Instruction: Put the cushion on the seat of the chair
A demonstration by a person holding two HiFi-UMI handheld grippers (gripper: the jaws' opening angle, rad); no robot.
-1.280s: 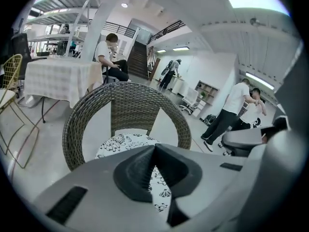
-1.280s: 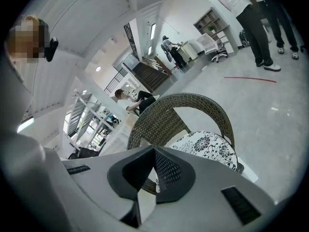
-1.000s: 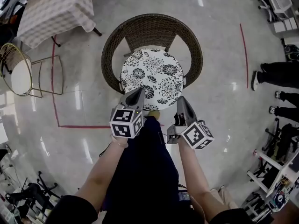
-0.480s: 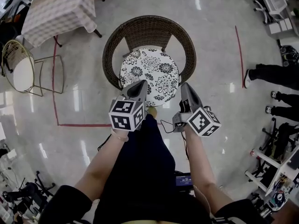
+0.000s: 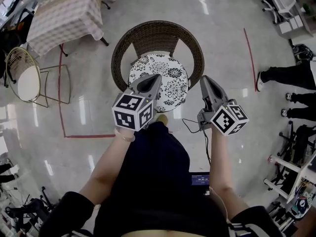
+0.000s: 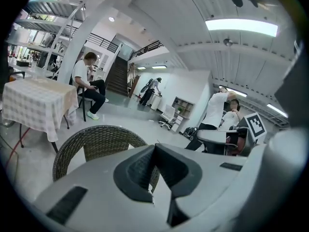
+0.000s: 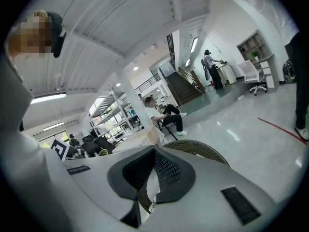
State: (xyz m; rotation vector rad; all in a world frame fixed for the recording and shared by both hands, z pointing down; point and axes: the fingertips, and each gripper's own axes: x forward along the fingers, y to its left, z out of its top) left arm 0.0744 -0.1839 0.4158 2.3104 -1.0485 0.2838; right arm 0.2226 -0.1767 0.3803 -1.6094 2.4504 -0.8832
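Pulling up and back from the floral cushion (image 5: 170, 72), left gripper (image 5: 156, 77) and right gripper (image 5: 205, 79) are both staying clenched and empty. The cushion is lying on the wicker chair (image 5: 148, 31) seat at 12 o'clock from them, so placement looks done.

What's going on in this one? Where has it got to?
A person stands in front of a wicker chair with a gripper in each hand. The flowered cushion already lies on the chair's seat. The left gripper and the right gripper are both shut and empty, held in the air on the near side of the chair and touching nothing.
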